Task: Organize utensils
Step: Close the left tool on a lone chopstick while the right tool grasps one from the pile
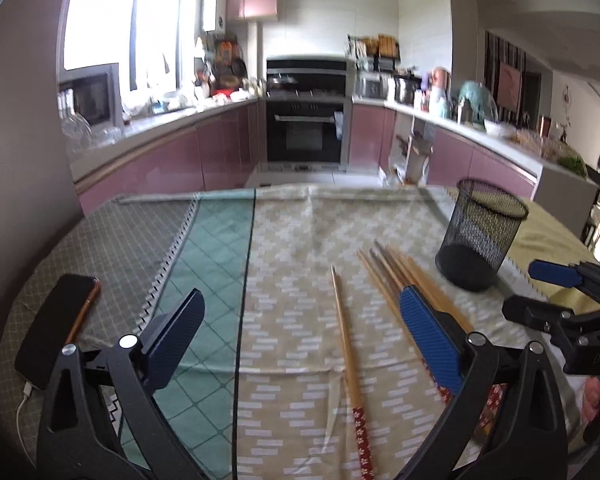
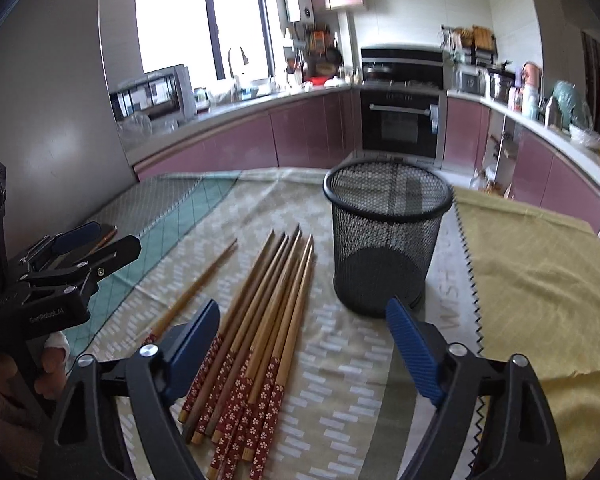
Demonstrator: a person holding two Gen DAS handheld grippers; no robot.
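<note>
Chopsticks (image 2: 256, 332) flat on tablecloth (image 2: 340, 380), just ahead of right fingers (image 2: 410, 348); both fingers spread, empty.

Chopsticks (image 2: 256, 332) left of mesh cup (image 2: 384, 240)

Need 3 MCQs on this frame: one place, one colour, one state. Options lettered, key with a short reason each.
1. Where does the lone chopstick lie relative to the chopstick bundle in the right wrist view?
A. left of it
B. across it
C. in the cup

2. Colour of the mesh cup?
A. white
B. black
C. red

3. State of the mesh cup?
A. tipped over
B. full of chopsticks
C. upright, empty

Key: 1 A, it lies apart on the tablecloth, leftward. 2 B, black wire mesh. 3 C, it stands with its rim up and a bare bottom shows.
</note>
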